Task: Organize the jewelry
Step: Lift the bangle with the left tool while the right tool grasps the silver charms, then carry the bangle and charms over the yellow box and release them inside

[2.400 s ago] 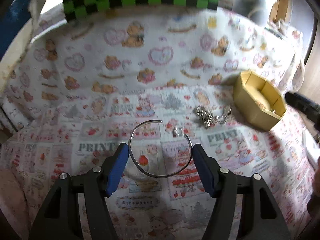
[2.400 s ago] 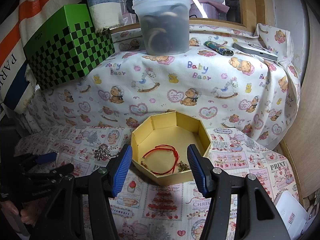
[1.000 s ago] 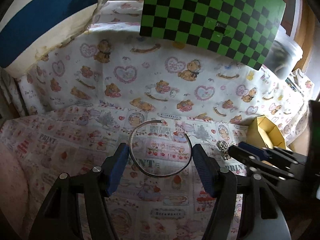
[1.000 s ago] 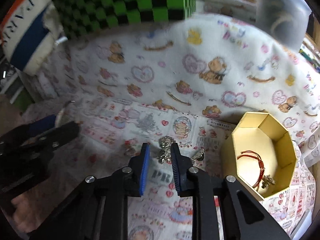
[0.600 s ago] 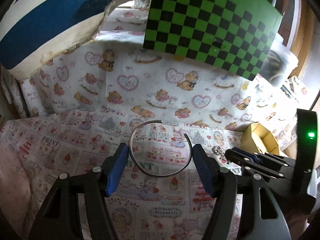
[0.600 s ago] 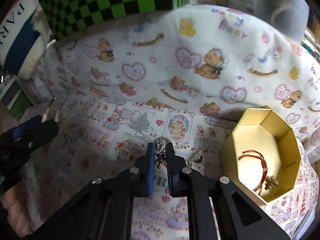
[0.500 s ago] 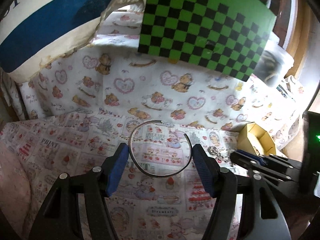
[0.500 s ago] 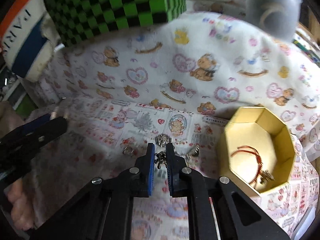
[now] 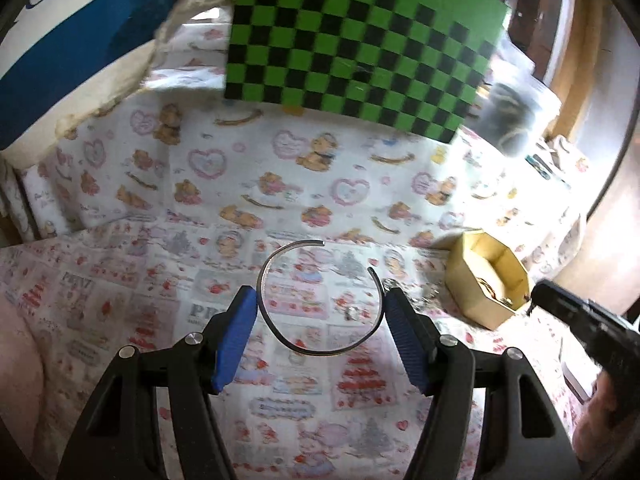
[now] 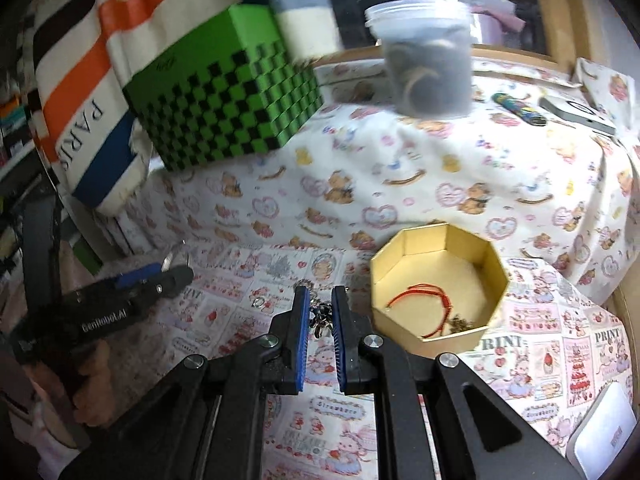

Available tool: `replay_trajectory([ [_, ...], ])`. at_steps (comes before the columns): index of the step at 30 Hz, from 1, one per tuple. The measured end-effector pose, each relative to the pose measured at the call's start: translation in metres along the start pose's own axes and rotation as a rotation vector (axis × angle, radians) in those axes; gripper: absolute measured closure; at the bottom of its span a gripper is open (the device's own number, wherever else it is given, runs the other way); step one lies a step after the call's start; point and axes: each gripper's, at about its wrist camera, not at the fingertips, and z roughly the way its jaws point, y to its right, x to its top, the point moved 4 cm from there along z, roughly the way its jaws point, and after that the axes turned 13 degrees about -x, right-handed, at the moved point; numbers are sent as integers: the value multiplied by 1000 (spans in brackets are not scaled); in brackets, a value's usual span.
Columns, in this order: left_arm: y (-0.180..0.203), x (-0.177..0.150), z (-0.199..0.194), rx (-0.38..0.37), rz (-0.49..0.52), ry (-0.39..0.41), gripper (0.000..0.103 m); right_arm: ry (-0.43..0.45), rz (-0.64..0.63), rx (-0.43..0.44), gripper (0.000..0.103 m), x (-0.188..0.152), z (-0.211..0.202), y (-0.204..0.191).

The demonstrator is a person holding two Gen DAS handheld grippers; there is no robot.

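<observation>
Left gripper (image 9: 318,312): jaws half open, pads pressed on the open silver bangle (image 9: 320,300), held above the patterned cloth (image 9: 120,300). Right gripper (image 10: 320,312): jaws nearly closed, clamping a silver chain cluster (image 10: 320,316), just beside the gold octagonal box (image 10: 440,280).

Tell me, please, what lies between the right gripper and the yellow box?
Only bare printed cloth, as the right wrist view shows. The right gripper, shut on a silver chain, is beside the yellow box.
</observation>
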Motion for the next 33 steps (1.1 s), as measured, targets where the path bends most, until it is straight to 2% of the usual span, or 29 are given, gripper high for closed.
replay_trajectory([
  [5, 19, -3, -1, -9, 72, 4, 38, 22, 52, -17, 91, 3, -7, 25],
  [10, 43, -1, -14, -41, 99, 29, 39, 47, 97, -35, 91, 8, -11, 42],
  [14, 85, 8, -25, -127, 132, 56, 38, 65, 141, -75, 91, 12, -11, 61],
  [17, 111, 18, -12, -160, 134, 19, 38, 66, 202, -73, 91, 15, -9, 78],
  [24, 136, 28, 61, -151, 76, -123, 38, 9, 293, -37, 91, 12, 8, 94],
  [29, 139, 16, 101, -196, 26, -203, 38, -28, 318, -50, 91, 7, 19, 98],
  [33, 137, 11, 121, -246, -47, -248, 38, -69, 390, -32, 91, 2, 25, 111],
])
